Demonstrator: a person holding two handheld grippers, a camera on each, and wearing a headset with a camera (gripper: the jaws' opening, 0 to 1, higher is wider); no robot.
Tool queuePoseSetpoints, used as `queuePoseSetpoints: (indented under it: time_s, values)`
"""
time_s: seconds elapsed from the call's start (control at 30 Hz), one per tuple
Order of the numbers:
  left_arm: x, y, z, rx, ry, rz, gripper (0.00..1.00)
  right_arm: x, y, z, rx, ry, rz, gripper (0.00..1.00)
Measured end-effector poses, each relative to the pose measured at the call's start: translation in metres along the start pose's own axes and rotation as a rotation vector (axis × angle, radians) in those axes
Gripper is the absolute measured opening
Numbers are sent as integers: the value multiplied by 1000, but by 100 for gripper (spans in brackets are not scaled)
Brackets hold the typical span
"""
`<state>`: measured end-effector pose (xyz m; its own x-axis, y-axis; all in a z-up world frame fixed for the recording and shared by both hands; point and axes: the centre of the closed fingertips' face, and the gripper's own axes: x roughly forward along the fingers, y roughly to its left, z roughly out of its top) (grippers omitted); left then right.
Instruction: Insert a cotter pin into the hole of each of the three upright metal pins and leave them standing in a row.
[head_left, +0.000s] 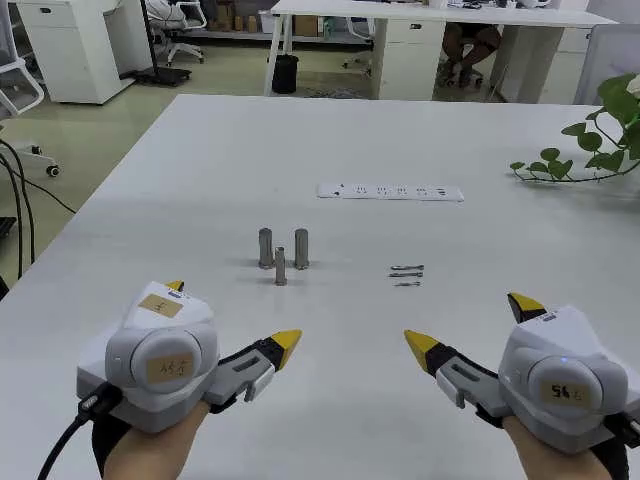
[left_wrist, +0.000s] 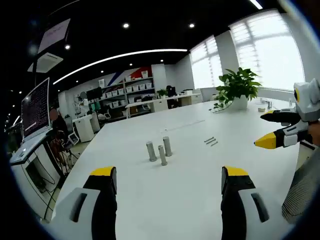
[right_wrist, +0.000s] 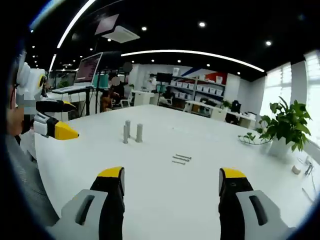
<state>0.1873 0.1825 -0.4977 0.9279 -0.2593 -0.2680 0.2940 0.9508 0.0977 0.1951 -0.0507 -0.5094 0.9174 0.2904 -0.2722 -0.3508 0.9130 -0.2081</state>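
While both tools hover low over its near edge, the wide white worktop (head_left: 330, 420) stretches away bare and pale towards its far edge. The left gripper (head_left: 232, 312), a grey-and-white housing with yellow-tipped black jaws, sits above the near-left corner; its jaws stand wide apart with nothing between them, as its own gripper view confirms. The right gripper (head_left: 472, 322), of the same make, sits above the near-right corner, and its jaws are likewise spread wide and hold nothing. Each gripper's jaw tips point inward and forward, and the two are well apart from each other. A leafy green plant (head_left: 618, 100) spreads over the worktop at the far-right edge. A long white power strip (head_left: 390, 191) lies flat, parallel to the far edge, beyond the middle of the worktop. The three upright grey metal cylinder pins (head_left: 280, 266) stand in a tight triangle near the middle, slightly towards the left edge: two side by side at the back and a shorter-looking one in front, close but not touching. The three small silver cotter pins (head_left: 406, 276) lie flat, stacked in parallel rows, on the right-edge side of the cylinder pins and clearly apart from them.
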Motion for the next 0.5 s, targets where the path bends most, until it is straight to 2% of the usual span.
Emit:
queuePoseSetpoints:
  time_s: [0.5]
  values:
    - [1, -2, 1, 25, -3, -6, 81, 0, 2, 2, 7, -7, 10, 70]
